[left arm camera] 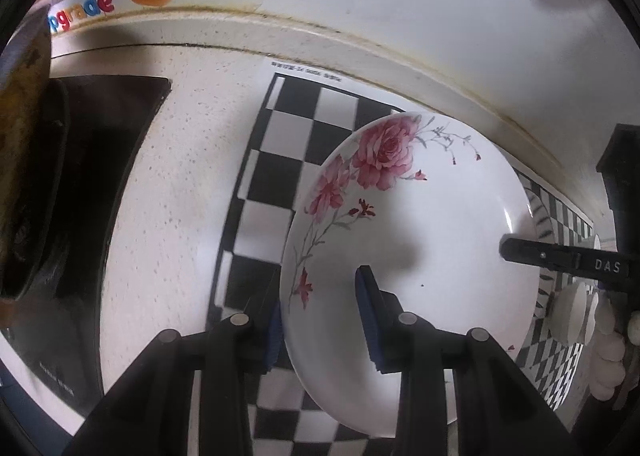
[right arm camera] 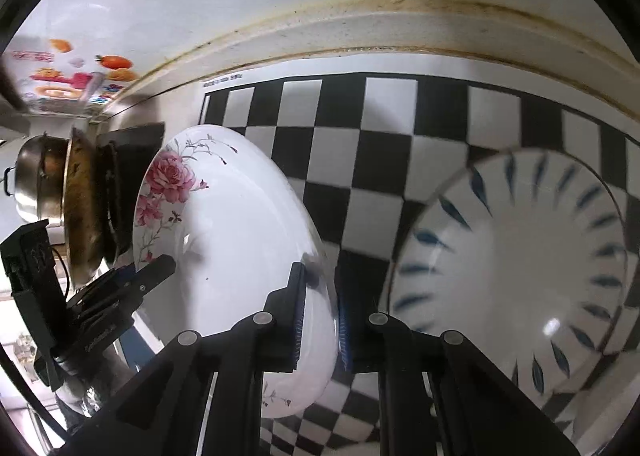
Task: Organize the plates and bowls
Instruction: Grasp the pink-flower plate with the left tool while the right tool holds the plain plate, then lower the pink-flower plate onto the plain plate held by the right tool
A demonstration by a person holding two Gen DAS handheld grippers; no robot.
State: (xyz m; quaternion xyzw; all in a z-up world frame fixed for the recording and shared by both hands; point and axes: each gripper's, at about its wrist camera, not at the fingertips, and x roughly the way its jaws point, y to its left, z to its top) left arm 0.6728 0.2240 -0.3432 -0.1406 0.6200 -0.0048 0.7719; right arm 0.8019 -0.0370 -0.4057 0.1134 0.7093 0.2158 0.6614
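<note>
The rose-print plate [left arm camera: 420, 256] is pinched at opposite rims by the left gripper [left arm camera: 320, 320] and right gripper [right arm camera: 320, 320], held over the checkerboard mat [right arm camera: 392, 124]. Nothing looks stacked yet; the blue-leaf plate [right arm camera: 516, 268] is left lying beside it.

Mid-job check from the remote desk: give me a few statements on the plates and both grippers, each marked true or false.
1. Both grippers clamp the same white plate with pink flowers. True: the left gripper and the right gripper pinch opposite rims.
2. The flowered plate lies flat on the black-and-white checkered mat. False: it is tilted and held off the mat.
3. A white plate with blue leaf marks lies on the mat beside the right gripper. True.
4. The blue-marked plate is stacked under the flowered one. False: it sits apart, to the side.
5. The left gripper is open and holds nothing. False: it is shut on the flowered plate's rim.
</note>
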